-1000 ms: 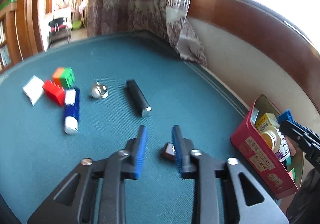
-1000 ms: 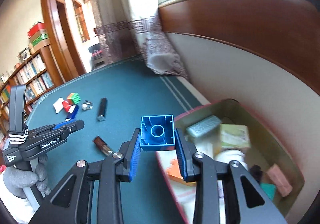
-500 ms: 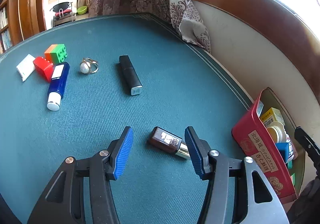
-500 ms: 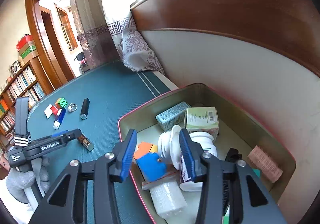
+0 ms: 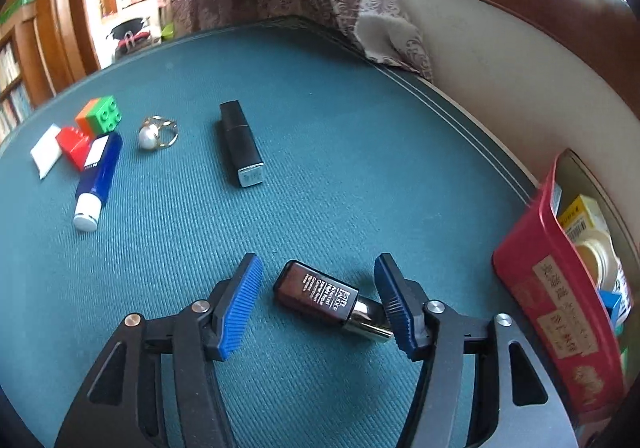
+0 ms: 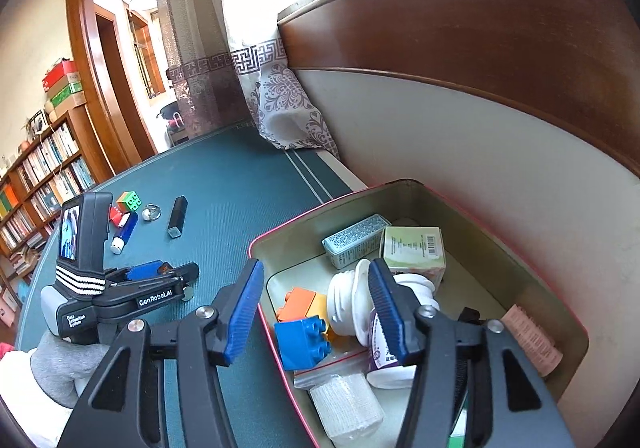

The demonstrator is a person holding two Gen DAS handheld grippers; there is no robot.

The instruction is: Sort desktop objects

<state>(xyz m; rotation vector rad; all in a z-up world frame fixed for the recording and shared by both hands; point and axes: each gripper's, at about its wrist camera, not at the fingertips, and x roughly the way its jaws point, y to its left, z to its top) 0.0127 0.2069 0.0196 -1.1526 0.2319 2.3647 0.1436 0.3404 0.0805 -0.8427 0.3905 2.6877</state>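
Change: the blue brick (image 6: 303,342), gripped by the right hand-held gripper (image 6: 316,312) a second ago, is now lying in the red tin (image 6: 576,332).
Right hand-held gripper: jaws opening, empty, hanging over the tin.
Left hand-held gripper (image 5: 318,302): jaws opening, straddling the brown serum bottle (image 5: 320,294) on the worktop (image 5: 320,120), pads not pressing it.

The right tool (image 6: 316,308), jaws opening and empty, is hovering over the near-left corner of the red-rimmed metal tin (image 6: 416,184), where a blue plastic building brick (image 6: 302,342) is lying beside an orange brick (image 6: 298,302) and a white jar (image 6: 348,300).
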